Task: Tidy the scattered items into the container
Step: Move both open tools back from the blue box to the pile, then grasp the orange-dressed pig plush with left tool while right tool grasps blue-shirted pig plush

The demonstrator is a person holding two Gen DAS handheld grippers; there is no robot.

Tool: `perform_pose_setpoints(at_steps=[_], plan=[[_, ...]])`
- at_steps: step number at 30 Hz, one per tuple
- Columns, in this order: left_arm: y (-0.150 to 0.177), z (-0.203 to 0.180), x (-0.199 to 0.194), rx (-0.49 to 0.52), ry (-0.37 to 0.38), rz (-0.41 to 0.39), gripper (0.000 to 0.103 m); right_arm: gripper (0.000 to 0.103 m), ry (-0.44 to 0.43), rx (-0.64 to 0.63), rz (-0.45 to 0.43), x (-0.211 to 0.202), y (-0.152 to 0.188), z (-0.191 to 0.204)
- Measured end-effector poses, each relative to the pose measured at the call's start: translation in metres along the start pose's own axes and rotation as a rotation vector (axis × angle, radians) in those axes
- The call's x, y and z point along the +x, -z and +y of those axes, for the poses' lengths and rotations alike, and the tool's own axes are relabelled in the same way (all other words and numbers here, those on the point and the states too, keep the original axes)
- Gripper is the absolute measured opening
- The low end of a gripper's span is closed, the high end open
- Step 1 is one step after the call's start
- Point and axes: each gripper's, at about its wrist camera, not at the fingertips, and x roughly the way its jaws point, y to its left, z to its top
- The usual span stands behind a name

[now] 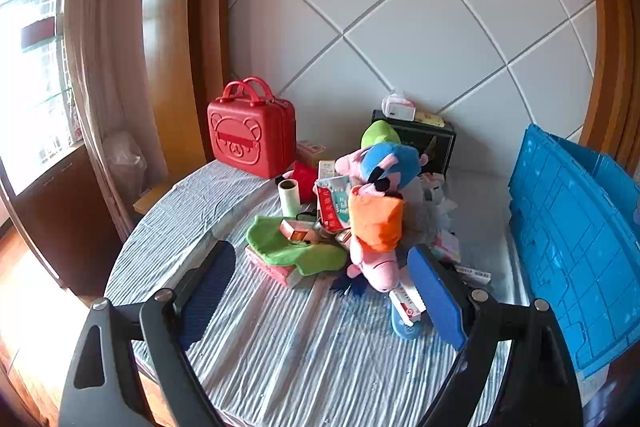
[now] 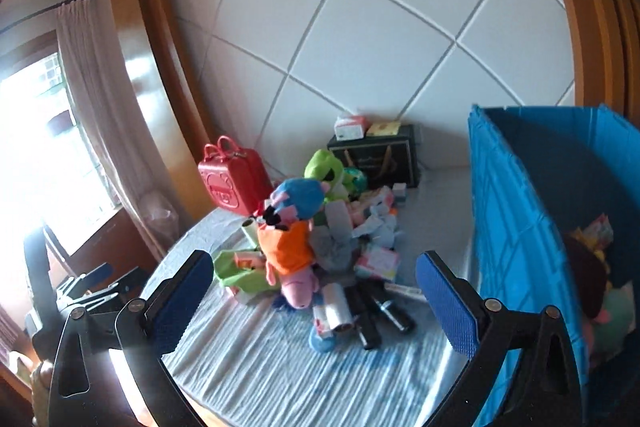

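On the striped sheet [image 1: 280,347] that covers the table in front of you, the largest thing is the blue crate [image 2: 516,227], standing at the right edge with its wall toward the pile; through the right wrist view you can see soft toys [image 2: 600,291] already lying inside it. Next in size, the red case [image 1: 250,135] stands upright at the far left corner against the wooden frame, and a dark box [image 1: 432,141] sits against the tiled wall with a tissue pack [image 1: 398,107] on top. Between case and crate lies the heap of scattered items: a pink plush with an orange shirt and blue hair [image 1: 376,223] leans on top, a green cloth [image 1: 300,247] spreads at its left, a pale roll [image 1: 289,198] stands behind that, and small cartons [image 1: 406,301] lie at the near side. Dark tubes [image 2: 380,311] lie just beside the plush's feet. Your left gripper [image 1: 324,303] has its jaws apart with nothing between them, short of the heap. Your right gripper [image 2: 316,303] is likewise spread wide and empty, pads clear of everything.
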Motion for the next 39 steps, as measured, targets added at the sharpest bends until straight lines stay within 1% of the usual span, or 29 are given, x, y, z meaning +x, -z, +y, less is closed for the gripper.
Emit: perform_pose_setpoints(at_steps=[5, 9, 12, 14, 15, 17, 20, 26, 30, 31, 32, 33, 34, 35, 37, 39], plan=[[0.003, 0.013, 0.037, -0.012, 0.01, 0.05, 0.089, 0.103, 0.026, 0.017, 0.081, 0.037, 0.01, 0.004], [0.002, 0.007, 0.066, -0.016, 0.005, 0.087, 0.089, 0.103, 0.023, -0.01, 0.106, 0.073, 0.012, -0.003], [0.001, -0.006, 0.09, 0.008, 0.006, 0.112, 0.089, 0.103, -0.007, 0.035, 0.116, 0.1, 0.012, -0.014], [0.002, -0.016, 0.108, 0.013, 0.003, 0.12, 0.089, 0.103, -0.013, 0.044, 0.135, 0.119, 0.013, -0.022], [0.003, -0.022, 0.119, 0.009, 0.007, 0.131, 0.089, 0.103, 0.0, 0.038, 0.148, 0.128, 0.014, -0.026], [0.007, -0.034, 0.142, 0.007, 0.039, 0.165, 0.089, 0.102, 0.028, 0.035, 0.176, 0.145, 0.018, -0.033], [0.011, -0.057, 0.181, 0.034, 0.06, 0.205, 0.089, 0.102, 0.039, 0.061, 0.214, 0.166, 0.026, -0.048], [0.012, -0.093, 0.254, 0.094, 0.067, 0.182, 0.089, 0.102, 0.115, 0.068, 0.252, 0.209, 0.052, -0.068], [0.022, -0.107, 0.299, 0.127, 0.08, 0.229, 0.089, 0.102, 0.138, 0.088, 0.286, 0.239, 0.073, -0.077], [0.025, -0.108, 0.308, 0.132, 0.081, 0.233, 0.087, 0.102, 0.142, 0.092, 0.3, 0.246, 0.078, -0.079], [0.026, -0.108, 0.311, 0.134, 0.085, 0.223, 0.069, 0.102, 0.145, 0.096, 0.315, 0.252, 0.081, -0.08], [0.025, -0.105, 0.311, 0.133, 0.095, 0.209, 0.067, 0.102, 0.146, 0.098, 0.327, 0.256, 0.084, -0.081], [0.024, -0.102, 0.308, 0.129, 0.117, 0.198, 0.063, 0.102, 0.144, 0.095, 0.334, 0.26, 0.084, -0.08], [0.022, -0.097, 0.304, 0.121, 0.132, 0.198, 0.061, 0.102, 0.143, 0.089, 0.336, 0.262, 0.082, -0.077], [0.015, -0.084, 0.295, 0.108, 0.154, 0.214, 0.06, 0.102, 0.133, 0.072, 0.328, 0.264, 0.073, -0.068], [0.007, -0.067, 0.281, 0.108, 0.156, 0.212, 0.059, 0.102, 0.107, 0.057, 0.302, 0.265, 0.058, -0.055]])
